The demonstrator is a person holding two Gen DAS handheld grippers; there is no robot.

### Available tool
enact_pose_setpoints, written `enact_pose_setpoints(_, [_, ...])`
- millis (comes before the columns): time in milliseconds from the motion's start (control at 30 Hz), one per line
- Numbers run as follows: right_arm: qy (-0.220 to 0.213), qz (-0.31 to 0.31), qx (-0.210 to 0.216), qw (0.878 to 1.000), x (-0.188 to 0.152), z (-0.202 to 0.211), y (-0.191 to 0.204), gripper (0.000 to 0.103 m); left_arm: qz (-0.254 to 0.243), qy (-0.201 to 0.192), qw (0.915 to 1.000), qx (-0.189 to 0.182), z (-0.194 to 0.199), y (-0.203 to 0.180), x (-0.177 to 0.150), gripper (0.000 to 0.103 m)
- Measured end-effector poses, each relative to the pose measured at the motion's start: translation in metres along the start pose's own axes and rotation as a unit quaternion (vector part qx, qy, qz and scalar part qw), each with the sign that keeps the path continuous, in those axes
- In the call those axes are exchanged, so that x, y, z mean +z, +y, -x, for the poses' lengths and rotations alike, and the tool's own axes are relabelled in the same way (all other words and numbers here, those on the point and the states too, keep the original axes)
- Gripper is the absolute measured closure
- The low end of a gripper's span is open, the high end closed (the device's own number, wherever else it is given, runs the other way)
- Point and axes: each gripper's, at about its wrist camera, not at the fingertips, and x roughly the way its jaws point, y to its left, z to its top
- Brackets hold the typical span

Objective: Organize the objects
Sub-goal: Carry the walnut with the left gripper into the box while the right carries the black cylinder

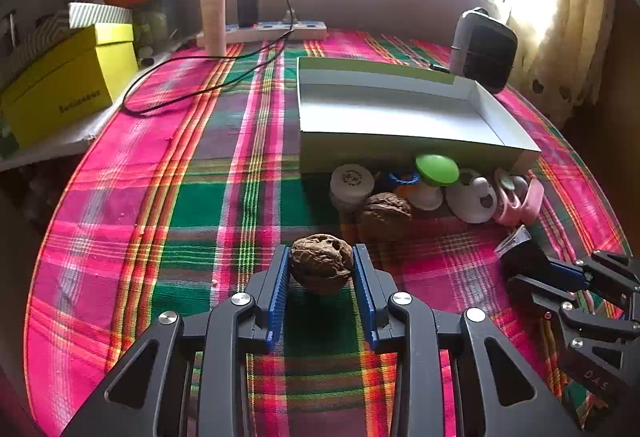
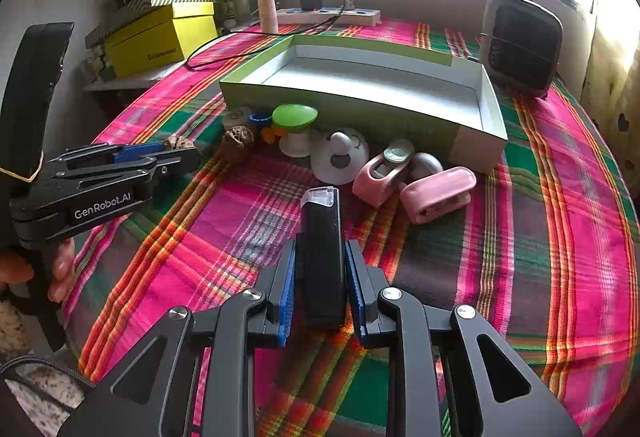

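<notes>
Left wrist view: a wrinkled brown walnut (image 1: pixel 322 269) is clamped in the left claw (image 1: pixel 321 267) and a black rectangular case (image 2: pixel 323 257) in the right claw (image 2: pixel 321 261), presumably for loading into the empty white-lined cardboard tray (image 1: pixel 404 147).

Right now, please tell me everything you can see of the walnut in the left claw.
The walnut is brown, wrinkled and roundish, its hard shell whole with small dark pits near the top. The left claw is shut on it, blue ribbed pads pressing both sides. It is above the plaid tablecloth, apart from a second walnut beyond.
</notes>
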Motion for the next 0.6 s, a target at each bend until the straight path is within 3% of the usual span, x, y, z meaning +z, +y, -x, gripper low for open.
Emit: enact_pose_setpoints(600, [-0.015,-0.008,-0.001,1.000,0.010,0.019,-0.005,0.079,-0.018,-0.022,0.9995,-0.016,0.018,-0.016,0.014,0.074])
